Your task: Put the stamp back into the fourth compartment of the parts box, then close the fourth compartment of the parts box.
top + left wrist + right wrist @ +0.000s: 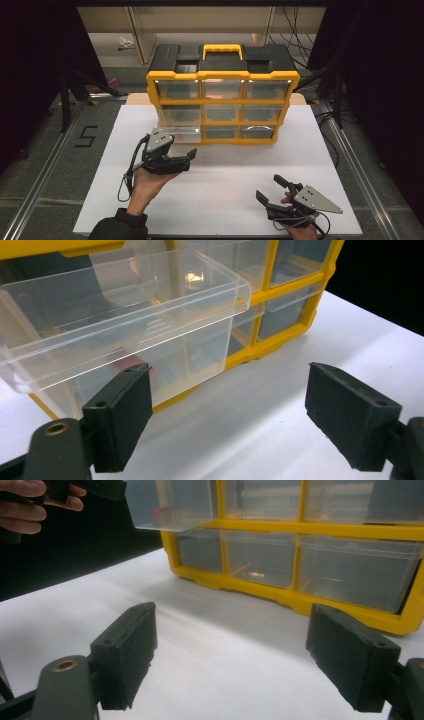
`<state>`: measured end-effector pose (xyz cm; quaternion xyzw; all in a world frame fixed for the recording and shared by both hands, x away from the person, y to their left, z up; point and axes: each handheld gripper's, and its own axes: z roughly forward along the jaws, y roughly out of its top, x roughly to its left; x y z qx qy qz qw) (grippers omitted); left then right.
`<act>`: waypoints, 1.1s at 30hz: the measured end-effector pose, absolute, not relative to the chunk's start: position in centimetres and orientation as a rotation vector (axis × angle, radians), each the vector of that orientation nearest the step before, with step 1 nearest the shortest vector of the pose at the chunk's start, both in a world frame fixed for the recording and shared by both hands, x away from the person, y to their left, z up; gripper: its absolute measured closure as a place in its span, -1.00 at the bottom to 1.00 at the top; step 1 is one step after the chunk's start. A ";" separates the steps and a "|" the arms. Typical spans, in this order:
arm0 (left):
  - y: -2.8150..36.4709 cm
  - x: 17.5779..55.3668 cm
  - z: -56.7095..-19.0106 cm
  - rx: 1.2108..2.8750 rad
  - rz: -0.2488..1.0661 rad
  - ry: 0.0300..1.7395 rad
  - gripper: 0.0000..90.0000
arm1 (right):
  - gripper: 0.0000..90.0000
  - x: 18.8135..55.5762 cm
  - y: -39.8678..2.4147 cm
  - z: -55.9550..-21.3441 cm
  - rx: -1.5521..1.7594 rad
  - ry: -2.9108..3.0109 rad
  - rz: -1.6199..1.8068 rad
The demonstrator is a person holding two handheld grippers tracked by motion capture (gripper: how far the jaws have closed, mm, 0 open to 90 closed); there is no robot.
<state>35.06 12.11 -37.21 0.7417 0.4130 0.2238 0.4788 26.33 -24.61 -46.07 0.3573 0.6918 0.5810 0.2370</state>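
**Left gripper at the pulled-out drawer**

While the clear plastic drawer stands pulled out from the left column of the yellow and black plastic organizer cabinet, the left gripper waits just in front of it with its jaws spread apart and holding nothing. In the left gripper view something small and red seems to lie inside the drawer, but it is too blurred to name. The right gripper rests low on the white table board, well apart from the cabinet, also released and empty.

I judge the step in hand is to work at this drawer, either to reach inside or to push it back. To do it well, the left gripper should approach the front lip squarely and press in the middle, so the drawer slides straight and does not jam. The cabinet looks light; the right gripper could steady it.
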 end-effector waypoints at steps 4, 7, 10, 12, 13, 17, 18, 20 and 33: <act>12.3 35.2 -37.4 1.804 0.545 1.025 -0.56 | -0.53 26.3 -24.6 -46.1 0.977 1.896 1.593; 12.4 35.3 -37.6 1.801 0.548 1.029 -0.54 | -0.53 26.3 -24.5 -46.1 0.976 1.896 1.591; 12.5 35.4 -37.7 1.800 0.560 1.037 -0.50 | -0.53 26.3 -24.5 -46.0 0.972 1.895 1.594; 12.6 35.5 -37.7 1.794 0.564 1.044 -0.46 | -0.53 26.3 -24.5 -46.0 0.970 1.896 1.593; 12.7 35.5 -37.8 1.793 0.566 1.044 -0.44 | -0.53 26.3 -24.5 -46.1 0.971 1.897 1.591; 12.9 35.7 -37.9 1.793 0.573 1.051 -0.35 | -0.53 26.3 -24.5 -46.0 0.975 1.896 1.594; 12.9 35.7 -37.9 1.793 0.575 1.051 -0.33 | -0.53 26.3 -24.5 -46.1 0.974 1.897 1.593; 12.9 35.7 -37.9 1.792 0.581 1.050 -0.29 | -0.53 26.3 -24.5 -46.1 0.973 1.898 1.593; 13.4 35.6 -38.3 1.800 0.607 1.041 0.01 | -0.53 26.2 -24.2 -45.9 0.948 1.905 1.586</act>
